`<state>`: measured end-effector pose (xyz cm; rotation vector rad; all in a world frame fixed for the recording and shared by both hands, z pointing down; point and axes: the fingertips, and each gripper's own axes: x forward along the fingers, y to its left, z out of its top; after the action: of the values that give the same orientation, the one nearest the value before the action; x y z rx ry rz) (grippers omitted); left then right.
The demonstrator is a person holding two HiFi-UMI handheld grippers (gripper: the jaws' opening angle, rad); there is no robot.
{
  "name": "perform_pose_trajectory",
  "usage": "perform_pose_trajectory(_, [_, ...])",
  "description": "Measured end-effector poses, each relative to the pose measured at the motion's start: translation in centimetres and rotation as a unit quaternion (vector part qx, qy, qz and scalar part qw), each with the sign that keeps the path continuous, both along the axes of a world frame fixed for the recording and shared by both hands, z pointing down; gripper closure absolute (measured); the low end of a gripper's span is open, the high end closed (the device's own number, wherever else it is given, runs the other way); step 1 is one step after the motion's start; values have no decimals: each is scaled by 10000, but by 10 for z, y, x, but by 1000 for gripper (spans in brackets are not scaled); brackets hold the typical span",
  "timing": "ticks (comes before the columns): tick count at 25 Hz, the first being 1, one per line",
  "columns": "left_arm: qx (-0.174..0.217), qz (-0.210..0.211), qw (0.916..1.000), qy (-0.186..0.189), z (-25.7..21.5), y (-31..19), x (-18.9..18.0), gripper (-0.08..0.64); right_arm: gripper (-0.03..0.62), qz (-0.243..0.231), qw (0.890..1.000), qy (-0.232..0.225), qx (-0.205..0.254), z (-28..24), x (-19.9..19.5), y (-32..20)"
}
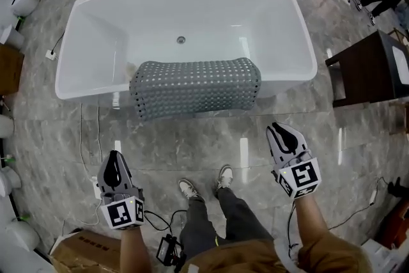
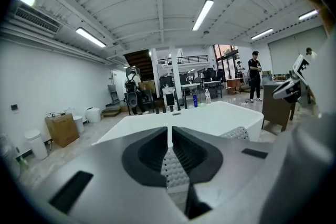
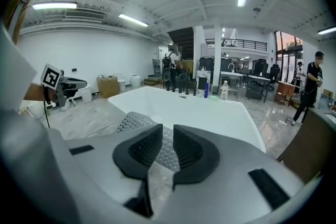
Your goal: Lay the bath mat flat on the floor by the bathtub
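Nubbly bath mat, glossy white bathtub

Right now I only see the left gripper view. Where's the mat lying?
Observer: The mat is draped over the tub's near rim, not on the floor.
Operator: Is the right gripper holding it?
Observer: No. The right gripper is short of the mat, jaws slightly apart, nothing between them.
Operator: What's on the floor near me?
Observer: Your shoes, back from the tub.
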<state>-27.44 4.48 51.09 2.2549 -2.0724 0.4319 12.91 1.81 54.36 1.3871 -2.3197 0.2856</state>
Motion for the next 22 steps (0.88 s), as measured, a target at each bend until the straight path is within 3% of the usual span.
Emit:
perform_pose_trajectory(5, [-128,185,9996,-160,42,-18,-1,488,514,18,9998,57,-197,39,2,-14])
perform_pose_trajectory(10, [-418,187,9988,-162,91,-45,-9,471,479,52,9990,87,-436,74,5,-36])
perform_pose_trajectory(15, [-623,132,9979,84,132,-67,-7,460,457,-91,9980,314,-546,104,13,-45])
perform_pose_trajectory(22, [-1034,103,9946,6,200,-109,-22,433,395,144,9955,359,-862,169,30,-75])
